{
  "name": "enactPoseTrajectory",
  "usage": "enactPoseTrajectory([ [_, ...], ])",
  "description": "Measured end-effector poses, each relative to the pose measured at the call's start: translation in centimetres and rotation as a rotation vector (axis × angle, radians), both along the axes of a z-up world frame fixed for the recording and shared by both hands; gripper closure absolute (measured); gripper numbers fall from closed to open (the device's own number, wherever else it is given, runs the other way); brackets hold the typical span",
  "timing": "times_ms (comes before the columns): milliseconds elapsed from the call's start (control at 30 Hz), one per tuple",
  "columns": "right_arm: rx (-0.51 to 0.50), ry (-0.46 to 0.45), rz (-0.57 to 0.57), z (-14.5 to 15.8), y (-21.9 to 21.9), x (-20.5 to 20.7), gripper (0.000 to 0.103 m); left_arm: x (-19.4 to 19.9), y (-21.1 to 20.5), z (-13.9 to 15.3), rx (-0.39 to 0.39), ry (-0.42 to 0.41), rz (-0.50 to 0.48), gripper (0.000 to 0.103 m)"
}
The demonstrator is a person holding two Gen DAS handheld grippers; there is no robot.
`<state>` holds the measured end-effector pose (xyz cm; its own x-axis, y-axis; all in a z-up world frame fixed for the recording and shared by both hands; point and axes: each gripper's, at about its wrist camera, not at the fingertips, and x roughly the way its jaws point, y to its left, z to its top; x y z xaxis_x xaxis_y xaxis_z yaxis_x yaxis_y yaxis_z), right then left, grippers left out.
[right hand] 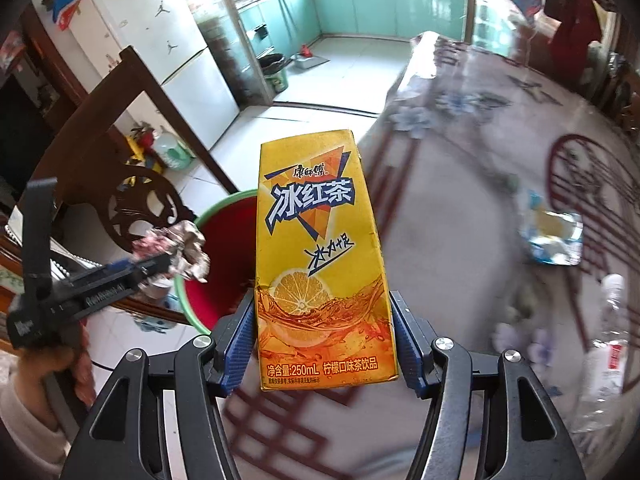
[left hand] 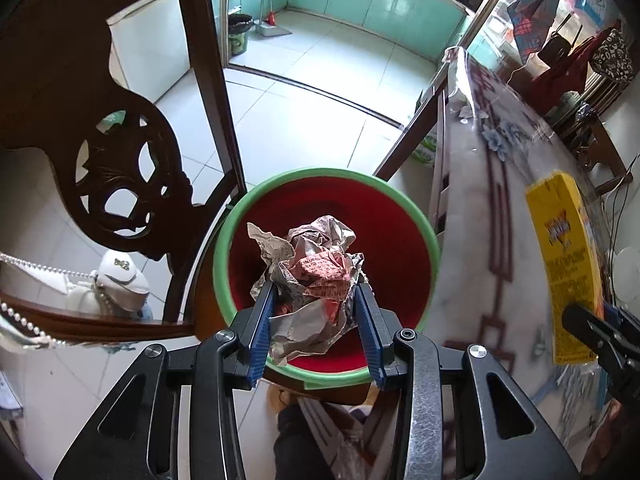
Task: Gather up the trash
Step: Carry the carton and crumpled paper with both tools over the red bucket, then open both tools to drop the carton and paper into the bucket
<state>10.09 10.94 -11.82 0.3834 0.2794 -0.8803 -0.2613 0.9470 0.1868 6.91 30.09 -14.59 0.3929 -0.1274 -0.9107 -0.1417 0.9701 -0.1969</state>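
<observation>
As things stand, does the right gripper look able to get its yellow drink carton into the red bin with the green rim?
Probably yes: the right gripper grips the yellow drink carton beside the red bin's green rim, though the left gripper holds crumpled paper over its opening.

A home dining room is opening ahead onto a kitchen: fridge (right hand: 160, 52), teal cabinets (right hand: 380, 4), carved chair (left hand: 100, 152).

Both grippers loaded, angled steeply down.
L gripper (left hand: 316, 300) pads clamped on crumpled paper (left hand: 316, 276); R gripper (right hand: 324, 320) clamped on yellow tea carton (right hand: 320, 248).
</observation>
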Motion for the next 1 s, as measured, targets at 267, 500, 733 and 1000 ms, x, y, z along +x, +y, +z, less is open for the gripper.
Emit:
enactPoseTrajectory([
  [267, -0.005, 0.042, 0.039, -1.5, 4.6, 1.7, 0.043, 0.8, 1.1, -0.8, -0.026, 0.023, -0.033, 0.066],
  [500, 0.001, 0.055, 0.044, -1.8, 5.7, 2.5, 0.042, 1.6, 1.8, -1.0, -0.04, 0.025, -0.04, 0.066],
  [733, -0.003, 0.032, 0.059, -1.4, 6.9, 3.0, 0.042, 2.0, 2.3, -1.2, -0.051, 0.026, -0.044, 0.058],
  [1000, -0.014, 0.026, 0.072, -1.1, 7.5, 3.0, 0.042, 2.2, 2.2, -1.0, -0.065, 0.022, -0.052, 0.049],
])
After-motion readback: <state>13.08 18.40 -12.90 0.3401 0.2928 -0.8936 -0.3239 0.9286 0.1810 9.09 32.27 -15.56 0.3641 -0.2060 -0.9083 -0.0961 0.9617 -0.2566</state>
